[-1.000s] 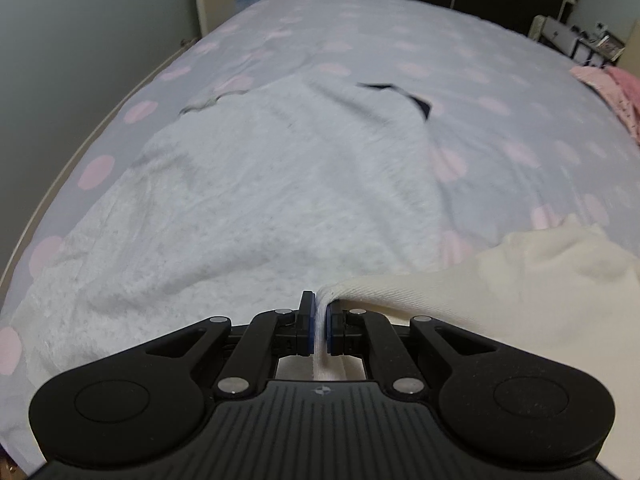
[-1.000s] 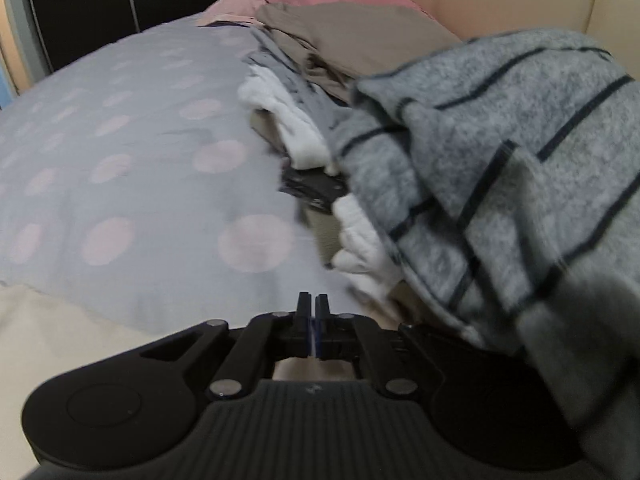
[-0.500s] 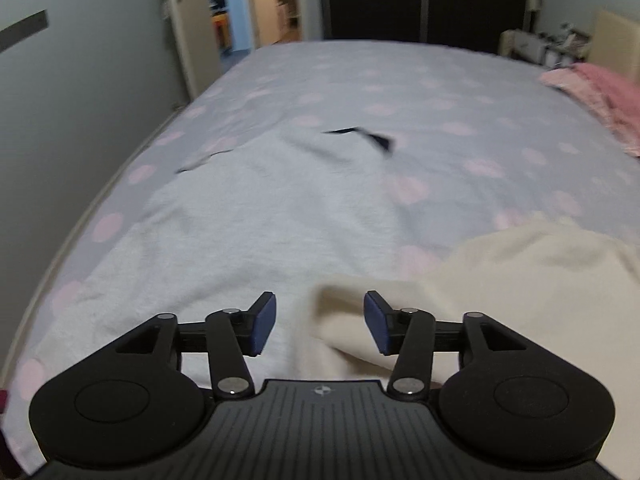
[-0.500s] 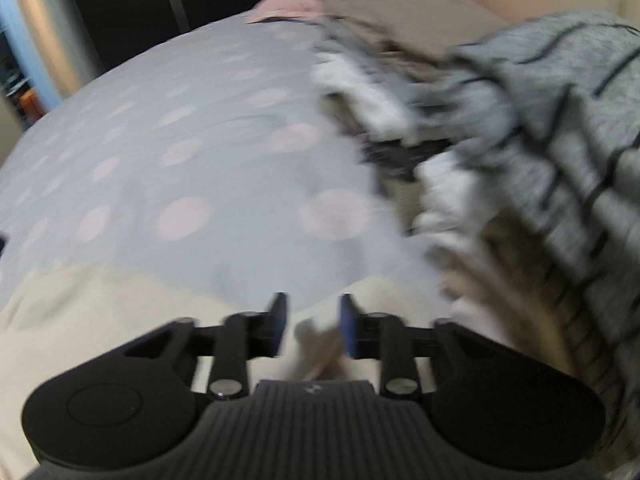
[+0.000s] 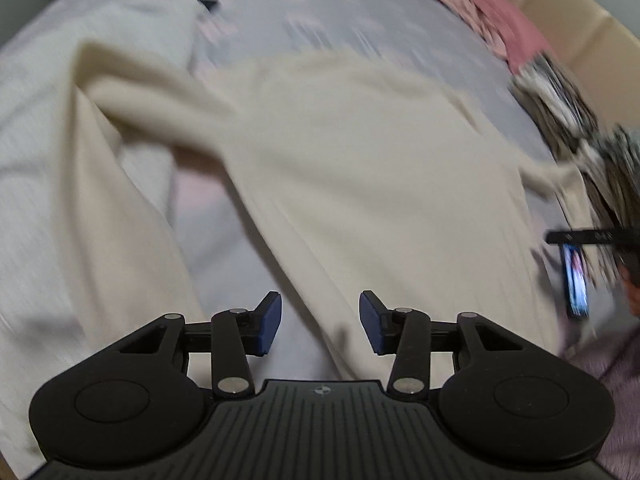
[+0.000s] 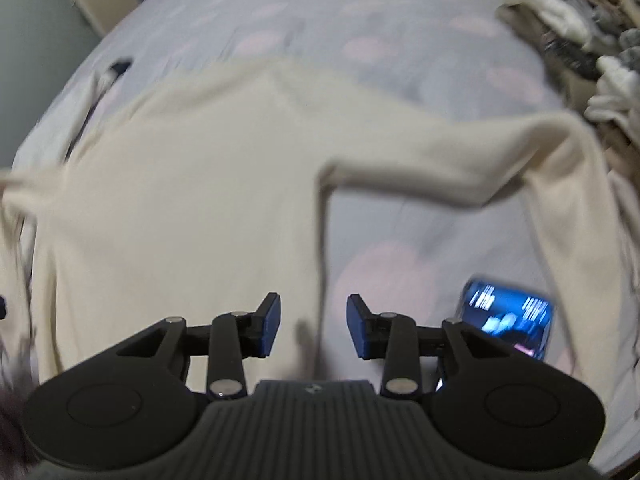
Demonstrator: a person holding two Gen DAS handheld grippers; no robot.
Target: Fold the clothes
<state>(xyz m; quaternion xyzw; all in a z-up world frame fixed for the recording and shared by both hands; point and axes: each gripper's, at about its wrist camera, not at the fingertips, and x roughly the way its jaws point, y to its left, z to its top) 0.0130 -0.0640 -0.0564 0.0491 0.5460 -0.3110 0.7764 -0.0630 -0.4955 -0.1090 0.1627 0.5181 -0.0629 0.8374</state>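
The left gripper (image 5: 320, 322), jaws apart, hangs over a cream garment (image 5: 360, 152) spread on the dotted bedsheet (image 5: 320, 20).

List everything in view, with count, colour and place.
Sweater: one, cream, spread on the bed, sleeves out.
Garment: one, pale grey, left of the sweater.
Bedsheet: one, lilac with pink dots.
Clothes pile: one, grey, white and brown, at the right.
Pillow: one, pink, far end.
Phone: one, screen lit, on the sheet near the right sleeve.
Left gripper: open, above the sweater.
Right gripper: open, above the sweater's edge.
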